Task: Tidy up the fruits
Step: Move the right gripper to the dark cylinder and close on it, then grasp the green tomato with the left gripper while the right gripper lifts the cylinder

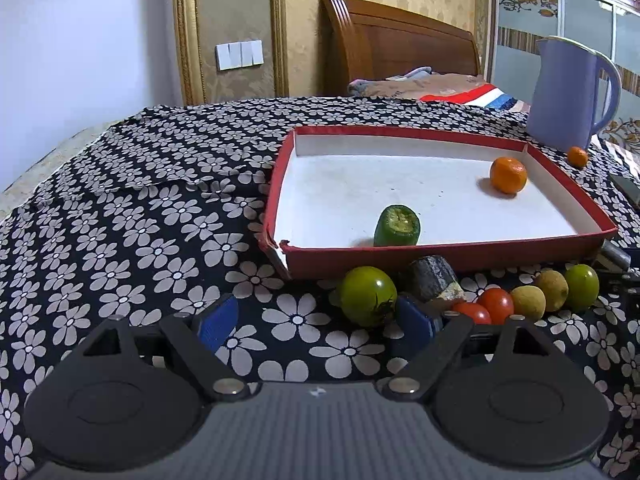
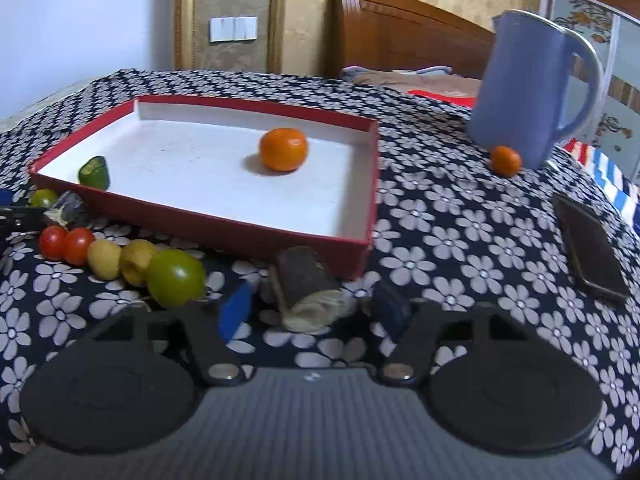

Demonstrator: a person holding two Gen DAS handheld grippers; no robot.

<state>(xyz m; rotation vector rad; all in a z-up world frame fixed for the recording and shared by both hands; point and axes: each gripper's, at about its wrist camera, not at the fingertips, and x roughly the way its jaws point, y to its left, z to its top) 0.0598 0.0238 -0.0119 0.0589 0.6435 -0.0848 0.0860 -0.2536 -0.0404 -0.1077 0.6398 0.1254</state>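
Fruit partly sorted into a red tray on a flowered cloth.

Left wrist view: the left gripper (image 1: 316,322) is wide open, holding nothing, a green tomato (image 1: 367,295) just ahead; inside the red tray (image 1: 440,258) lie a cut green piece (image 1: 397,226) near its front edge and an orange (image 1: 508,175) toward the right.
Right wrist view: the right gripper (image 2: 316,308) is open around a dark log-like piece (image 2: 308,294), not gripping it; a small orange (image 2: 505,161) sits beside the blue jug (image 2: 528,92).

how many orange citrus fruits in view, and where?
2. The large round orange citrus fruit lies inside the red-walled white tray, toward its far right. The small orange citrus fruit sits on the floral cloth at the blue jug's base. None visibly hidden.
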